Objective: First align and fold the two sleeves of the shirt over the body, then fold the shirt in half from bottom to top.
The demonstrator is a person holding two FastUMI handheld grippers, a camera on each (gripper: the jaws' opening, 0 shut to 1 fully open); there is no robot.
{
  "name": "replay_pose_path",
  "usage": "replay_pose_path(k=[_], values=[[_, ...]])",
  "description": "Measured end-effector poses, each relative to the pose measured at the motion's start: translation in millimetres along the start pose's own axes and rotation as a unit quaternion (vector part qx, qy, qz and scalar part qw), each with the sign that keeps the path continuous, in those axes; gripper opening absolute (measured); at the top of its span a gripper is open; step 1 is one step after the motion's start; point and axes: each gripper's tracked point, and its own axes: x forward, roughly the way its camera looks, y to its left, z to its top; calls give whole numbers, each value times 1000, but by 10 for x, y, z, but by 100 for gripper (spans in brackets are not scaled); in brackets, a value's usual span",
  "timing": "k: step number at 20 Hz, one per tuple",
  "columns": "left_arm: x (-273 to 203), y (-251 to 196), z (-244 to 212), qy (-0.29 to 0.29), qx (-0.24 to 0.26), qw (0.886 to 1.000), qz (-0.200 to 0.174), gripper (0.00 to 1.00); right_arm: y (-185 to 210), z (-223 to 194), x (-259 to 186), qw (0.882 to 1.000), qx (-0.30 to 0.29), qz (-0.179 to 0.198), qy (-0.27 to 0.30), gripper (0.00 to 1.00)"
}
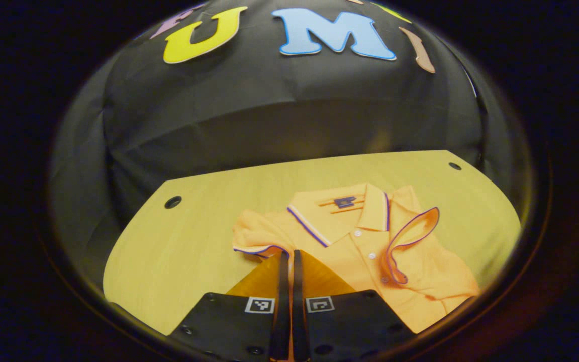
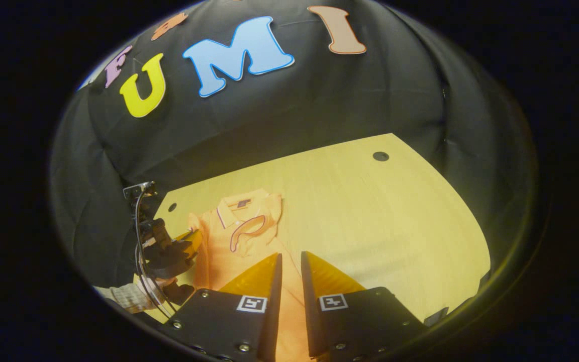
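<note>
An orange polo shirt with dark-trimmed collar lies face up on the wooden counter. One sleeve is already folded over the chest; the other sleeve still lies flat at the side. The left gripper has its fingers pressed nearly together at that sleeve's hem; whether cloth is pinched between them is hard to tell. The right gripper hovers slightly spread over the shirt's lower part, which its body hides.

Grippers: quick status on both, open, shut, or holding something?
Left gripper: fingers nearly together at the shirt's unfolded sleeve; a grip cannot be told.
Right gripper: open, holding nothing, above the shirt.
</note>
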Motion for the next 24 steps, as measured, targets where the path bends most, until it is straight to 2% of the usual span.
replay_pose_path(k=[6, 10, 12, 13, 14, 15, 16, 17, 18, 19, 20, 22, 23, 24], values=[[60, -914, 45, 5, 45, 997, -59, 10, -338, -30, -126, 1000, 6, -22, -4, 23], [117, -1020, 13, 13, 55, 997, -62, 10, -525, -66, -179, 999, 24, -37, -5, 23], [135, -1018, 11, 15, 58, 996, -61, 19, -559, -66, -170, 999, 31, -38, -4, 23], [125, -1019, 19, 17, 58, 996, -64, 19, -566, -68, -157, 999, 31, -39, -3, 23], [127, -1025, 2, 21, 58, 996, -69, 29, -575, -83, -139, 999, 31, -39, -2, 23], [109, -1026, 0, 23, 56, 995, -74, 48, -562, -74, -119, 999, 31, -37, -1, 23], [83, -1013, 15, 22, 54, 996, -74, 75, -546, -69, -114, 999, 31, -35, 0, 23], [53, -984, 37, 19, 50, 996, -73, 77, -527, -56, -95, 999, 31, -32, 0, 23], [4, -943, 78, 15, 48, 996, -71, 74, -504, -57, -77, 999, 31, -30, 0, 23], [-46, -902, 124, 11, 47, 996, -70, 79, -473, -75, -39, 999, 30, -27, -1, 23], [-117, -874, 147, 8, 46, 996, -72, 74, -445, -67, -17, 999, 29, -24, -1, 24], [-274, -791, 205, 3, 42, 996, -76, 85, -401, -70, 12, 999, 27, -20, 0, 24], [-364, -749, 235, 0, 37, 996, -79, 84, -372, -86, 30, 1000, 24, -18, 0, 24], [-471, -671, 266, -3, 34, 996, -77, 83, -343, -93, 42, 1000, 21, -16, 1, 28]])
